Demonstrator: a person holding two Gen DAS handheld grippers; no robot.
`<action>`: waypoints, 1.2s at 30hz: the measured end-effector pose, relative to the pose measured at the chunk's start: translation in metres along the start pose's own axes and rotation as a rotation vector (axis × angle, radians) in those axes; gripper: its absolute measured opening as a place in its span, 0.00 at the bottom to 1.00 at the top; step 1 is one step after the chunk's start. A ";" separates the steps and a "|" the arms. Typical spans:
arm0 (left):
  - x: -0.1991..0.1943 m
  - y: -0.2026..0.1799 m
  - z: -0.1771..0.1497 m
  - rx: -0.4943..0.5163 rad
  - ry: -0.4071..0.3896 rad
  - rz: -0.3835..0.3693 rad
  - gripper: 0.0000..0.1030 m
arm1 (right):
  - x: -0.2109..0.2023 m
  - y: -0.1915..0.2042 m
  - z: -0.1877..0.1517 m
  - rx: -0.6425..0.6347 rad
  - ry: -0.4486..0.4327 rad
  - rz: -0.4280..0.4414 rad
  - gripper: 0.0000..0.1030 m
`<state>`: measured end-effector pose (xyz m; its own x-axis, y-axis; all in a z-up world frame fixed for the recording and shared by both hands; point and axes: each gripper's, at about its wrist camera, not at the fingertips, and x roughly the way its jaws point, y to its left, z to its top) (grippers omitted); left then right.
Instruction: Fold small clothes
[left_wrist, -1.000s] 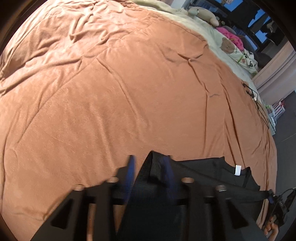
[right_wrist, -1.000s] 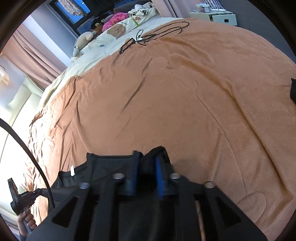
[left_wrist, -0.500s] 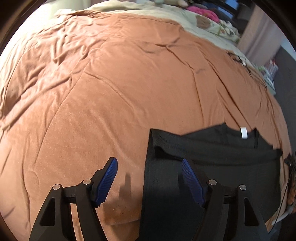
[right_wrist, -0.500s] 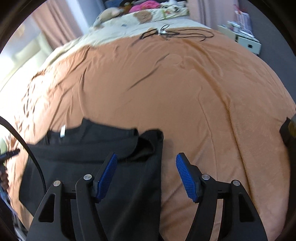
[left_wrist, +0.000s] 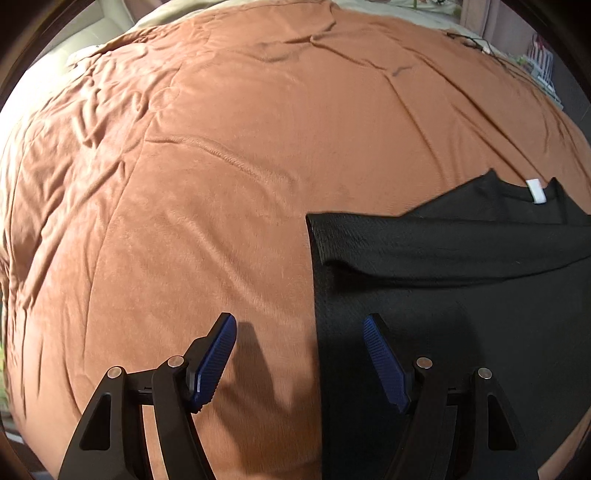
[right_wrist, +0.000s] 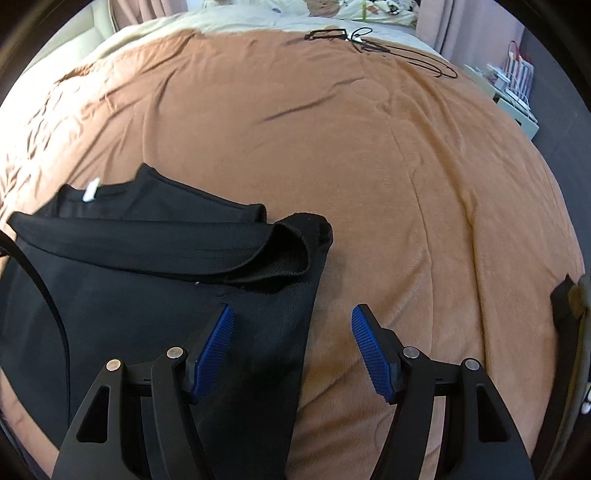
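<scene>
- Bed (left_wrist: 258, 147): covered by a rust-orange blanket (right_wrist: 369, 166), wrinkled, fills most of both views. Cream bedding at the far end.
- Black garment (left_wrist: 461, 314): lies flat on the blanket near the close edge of the bed. Upper part folded over into a band across its width; white neck tag (left_wrist: 535, 190) shows at the far edge.
- Garment's right-hand corner of that fold is bunched and curled up, not flat, seen from the right wrist (right_wrist: 295, 243).
- My left tool (left_wrist: 299, 325): spread wide, nothing pinched. It straddles the garment's left edge, one pad over bare blanket, the other over black cloth.
- My right tool (right_wrist: 291, 317): also spread, nothing pinched. It straddles the garment's right edge the same way.
- Black cable (right_wrist: 37, 288) crosses the garment in the right wrist view.
- Loose black cords (right_wrist: 388, 48) lie on the far end of the blanket, well apart from the garment.
</scene>
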<state>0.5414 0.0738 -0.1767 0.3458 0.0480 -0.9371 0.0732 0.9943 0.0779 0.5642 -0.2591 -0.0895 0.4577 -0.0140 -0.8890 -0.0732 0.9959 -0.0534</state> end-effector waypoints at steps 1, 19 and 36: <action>0.003 0.001 0.003 -0.002 0.000 -0.001 0.71 | 0.004 0.001 0.003 -0.003 0.002 -0.008 0.63; 0.032 0.014 0.063 -0.100 -0.057 -0.046 0.62 | 0.050 -0.026 0.043 0.131 -0.074 0.010 0.45; 0.027 0.009 0.067 -0.123 -0.082 -0.168 0.04 | 0.048 -0.033 0.045 0.148 -0.100 0.156 0.01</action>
<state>0.6139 0.0775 -0.1785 0.4132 -0.1223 -0.9024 0.0229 0.9920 -0.1239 0.6285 -0.2889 -0.1099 0.5367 0.1429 -0.8316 -0.0230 0.9877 0.1549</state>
